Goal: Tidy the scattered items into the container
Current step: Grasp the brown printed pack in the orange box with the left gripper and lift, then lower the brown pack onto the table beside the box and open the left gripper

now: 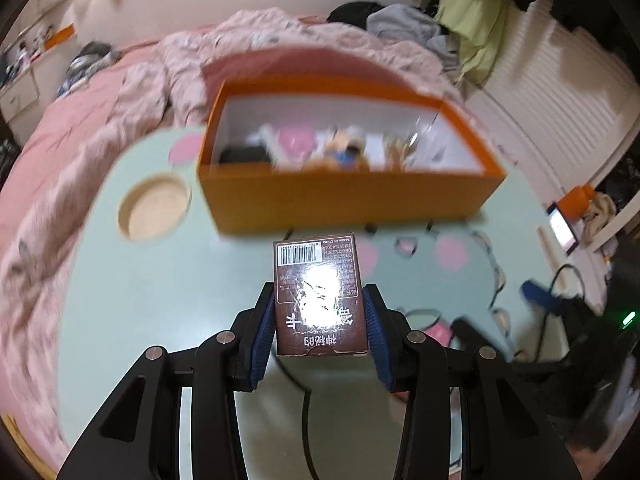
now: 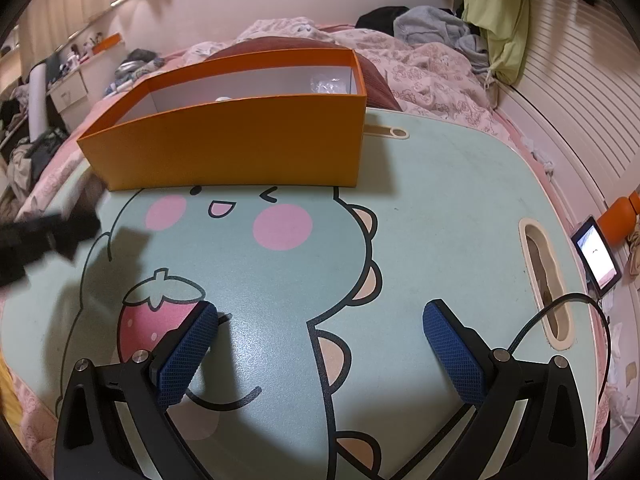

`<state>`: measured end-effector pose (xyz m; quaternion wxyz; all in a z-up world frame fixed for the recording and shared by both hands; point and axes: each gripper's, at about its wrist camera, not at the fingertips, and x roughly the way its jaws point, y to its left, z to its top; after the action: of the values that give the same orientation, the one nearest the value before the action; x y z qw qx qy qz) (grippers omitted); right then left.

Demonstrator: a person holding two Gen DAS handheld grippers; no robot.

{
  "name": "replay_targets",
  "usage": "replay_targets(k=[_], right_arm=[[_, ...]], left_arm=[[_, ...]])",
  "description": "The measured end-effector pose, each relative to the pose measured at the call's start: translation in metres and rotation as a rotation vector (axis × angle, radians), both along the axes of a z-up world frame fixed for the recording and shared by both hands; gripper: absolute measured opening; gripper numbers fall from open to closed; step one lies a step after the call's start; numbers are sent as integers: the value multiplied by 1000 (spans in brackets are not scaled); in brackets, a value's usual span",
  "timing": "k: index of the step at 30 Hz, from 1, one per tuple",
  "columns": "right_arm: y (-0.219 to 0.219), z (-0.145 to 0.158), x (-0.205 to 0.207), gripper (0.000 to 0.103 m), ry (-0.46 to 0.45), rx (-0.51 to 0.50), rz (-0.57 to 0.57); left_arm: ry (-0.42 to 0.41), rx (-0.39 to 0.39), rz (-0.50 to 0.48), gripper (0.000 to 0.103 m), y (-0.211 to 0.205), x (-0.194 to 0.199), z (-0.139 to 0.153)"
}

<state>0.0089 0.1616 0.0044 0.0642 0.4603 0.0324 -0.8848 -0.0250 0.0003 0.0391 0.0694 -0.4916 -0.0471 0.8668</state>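
Observation:
My left gripper point(image 1: 320, 300) is shut on a small brown card box point(image 1: 318, 296) with a barcode and white lettering, its blue pads pressing both long sides. It hangs above the mint-green lap table point(image 1: 140, 300), just in front of the orange box point(image 1: 348, 196), which holds several blurred items. In the right wrist view the same orange box point(image 2: 236, 144) stands at the table's far side. My right gripper point(image 2: 320, 320) stands open low over the printed dinosaur, nothing between its blue pads point(image 2: 188, 356). The left gripper shows as a dark blur point(image 2: 44, 236) at the left edge.
The table point(image 2: 440, 208) sits on a bed with a pink floral quilt point(image 1: 80, 160). It has a round cup recess point(image 1: 154, 208) and a long slot point(image 2: 546, 284). A lit phone point(image 2: 598, 258) and a black cable point(image 2: 560, 312) lie at the right. Clothes point(image 2: 432, 20) pile at the back.

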Motion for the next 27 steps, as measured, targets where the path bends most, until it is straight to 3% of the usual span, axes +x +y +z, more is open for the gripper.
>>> replay_targets(k=[5, 9, 13, 20, 25, 27], right_arm=[[0, 0, 1, 103, 0, -1, 0], [1, 0, 0, 103, 0, 0, 0], [1, 1, 2, 103, 1, 0, 0], [2, 2, 5, 103, 1, 0, -1], [0, 1, 1, 103, 2, 1, -4], [2, 4, 2, 98, 12, -9, -6]], left_arm=[[15, -56, 23, 44, 5, 8, -20], [49, -103, 67, 67, 4, 12, -18], [129, -74, 65, 81, -1, 28, -9], [135, -38, 111, 81, -10, 49, -11], [157, -58, 117, 81, -10, 58, -13], [169, -52, 127, 81, -11, 61, -13]])
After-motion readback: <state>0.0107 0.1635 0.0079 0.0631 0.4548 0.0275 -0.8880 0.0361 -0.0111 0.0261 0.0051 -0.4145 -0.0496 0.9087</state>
